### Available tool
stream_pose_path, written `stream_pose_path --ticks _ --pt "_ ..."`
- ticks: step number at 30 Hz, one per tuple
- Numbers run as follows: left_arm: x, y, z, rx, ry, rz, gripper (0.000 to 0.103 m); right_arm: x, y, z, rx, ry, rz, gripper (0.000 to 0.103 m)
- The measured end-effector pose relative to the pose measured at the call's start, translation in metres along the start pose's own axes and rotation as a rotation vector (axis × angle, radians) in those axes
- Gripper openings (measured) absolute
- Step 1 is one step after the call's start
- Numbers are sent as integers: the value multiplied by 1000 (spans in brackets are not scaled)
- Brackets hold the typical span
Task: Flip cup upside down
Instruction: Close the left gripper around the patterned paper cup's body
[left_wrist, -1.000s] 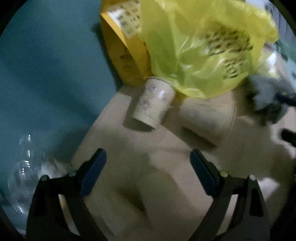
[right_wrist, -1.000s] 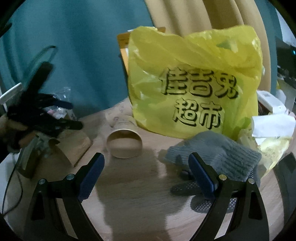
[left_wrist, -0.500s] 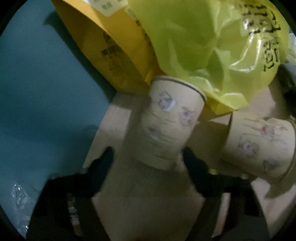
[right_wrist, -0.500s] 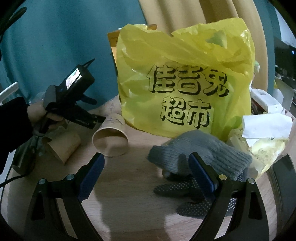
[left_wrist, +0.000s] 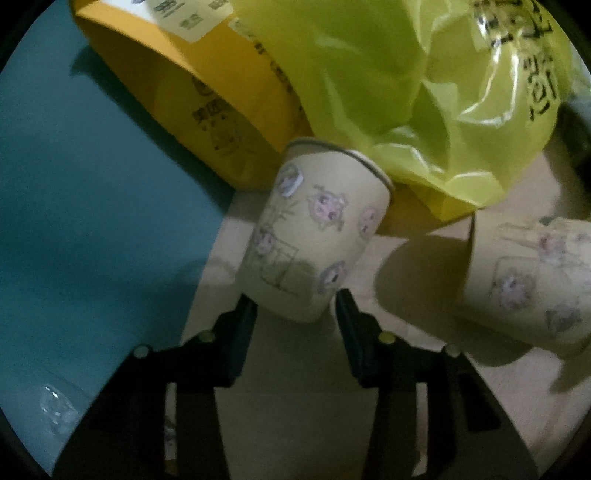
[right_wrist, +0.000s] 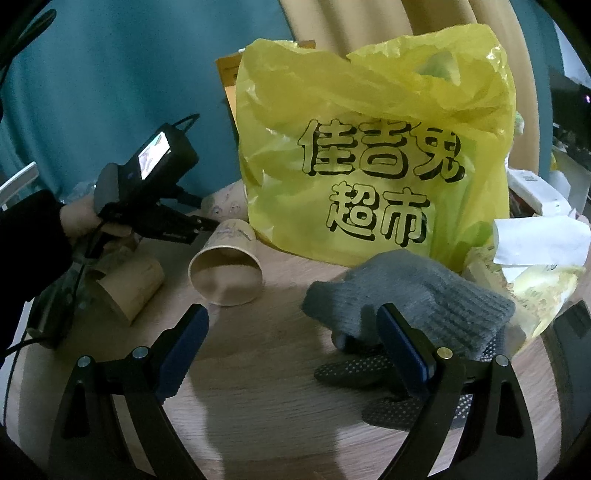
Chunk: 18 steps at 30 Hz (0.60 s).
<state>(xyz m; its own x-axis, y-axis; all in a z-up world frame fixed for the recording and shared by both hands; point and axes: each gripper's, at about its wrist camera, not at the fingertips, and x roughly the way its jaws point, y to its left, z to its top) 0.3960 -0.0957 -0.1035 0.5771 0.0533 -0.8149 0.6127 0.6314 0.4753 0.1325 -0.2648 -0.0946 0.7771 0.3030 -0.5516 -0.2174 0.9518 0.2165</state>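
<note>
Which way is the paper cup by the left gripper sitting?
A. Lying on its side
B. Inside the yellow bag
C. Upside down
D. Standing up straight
A, because the right wrist view shows the paper cup lying on the table, its open mouth facing sideways toward the camera, with the left gripper at its base.

Left wrist view: close, looking down along the left hand-held gripper (left_wrist: 295, 306) at the cup (left_wrist: 314, 236). Right wrist view: farther back, low over the surface (right_wrist: 280, 387), facing the bag (right_wrist: 373, 147). Shared: cup (right_wrist: 225, 273), bag (left_wrist: 424, 92), second cup (left_wrist: 532, 280) (at left in the right view (right_wrist: 129, 288)).
</note>
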Motion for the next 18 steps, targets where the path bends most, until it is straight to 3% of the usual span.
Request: stream_pose_path --ticks 2,4,11,13,18 --pt "0 -2 -1 23 0 28 50 1 0 1 4 0 4 94" --pt "-2 -3 -2 45 -11 56 60 3 -1 3 6 0 7 94" --pt "-13 0 -10 119 -39 112 63 9 -8 4 28 25 31 94" --pt "-9 -3 -8 150 -43 123 78 10 -9 5 26 26 33 94" --pt "-4 -13 -9 194 -53 129 78 10 -13 6 36 26 36 94"
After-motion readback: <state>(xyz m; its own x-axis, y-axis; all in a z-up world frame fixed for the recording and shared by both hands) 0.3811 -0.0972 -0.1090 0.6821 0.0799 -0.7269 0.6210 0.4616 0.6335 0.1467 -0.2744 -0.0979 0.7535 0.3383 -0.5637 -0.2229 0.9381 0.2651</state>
